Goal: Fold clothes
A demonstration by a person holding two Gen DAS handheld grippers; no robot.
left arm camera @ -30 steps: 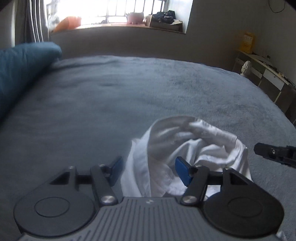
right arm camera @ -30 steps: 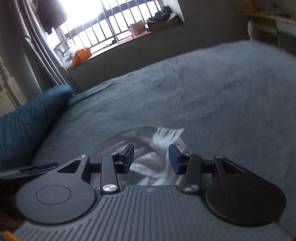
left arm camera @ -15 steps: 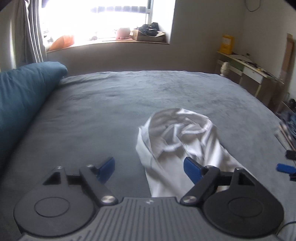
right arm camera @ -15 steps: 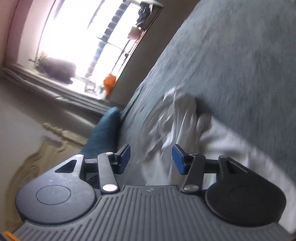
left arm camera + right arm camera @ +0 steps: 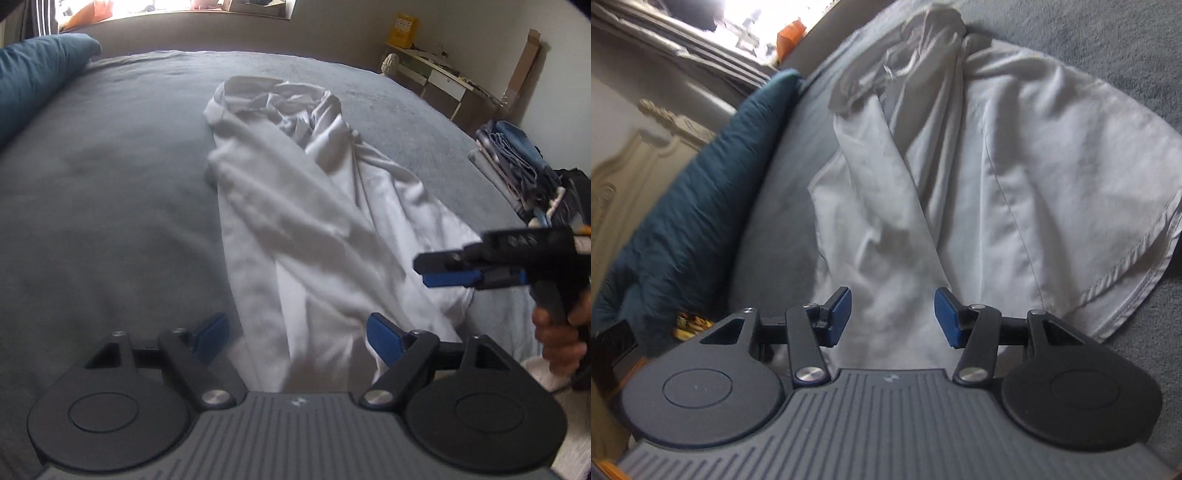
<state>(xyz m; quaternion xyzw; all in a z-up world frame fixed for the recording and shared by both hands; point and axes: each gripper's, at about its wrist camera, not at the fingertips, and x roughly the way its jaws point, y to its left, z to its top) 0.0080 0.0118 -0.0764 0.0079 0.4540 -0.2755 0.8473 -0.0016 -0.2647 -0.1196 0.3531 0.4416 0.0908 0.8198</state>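
Note:
A white garment (image 5: pixel 295 206) lies crumpled and drawn out lengthwise on the grey bed (image 5: pixel 110 184), its bunched end toward the window. My left gripper (image 5: pixel 297 336) hovers open over the near end, its blue pads wide apart on either side of the cloth and not pressing it. In the right wrist view the garment (image 5: pixel 997 184) shows a stitched hem at the right. My right gripper (image 5: pixel 894 317) is open above the cloth with nothing pinched. It also appears in the left wrist view as the right gripper (image 5: pixel 450 273), held by a hand (image 5: pixel 557 332) at the garment's right edge.
A teal pillow (image 5: pixel 33 81) lies along the bed's left side and shows again as the pillow (image 5: pixel 694 206). Beyond the right edge of the bed are a pile of clothes (image 5: pixel 517 155) and a desk (image 5: pixel 436 70) against the wall.
Both grippers have drawn back from the bunched end to the near end of the garment, which now lies stretched out. The left jaws have widened. The right view has rolled.

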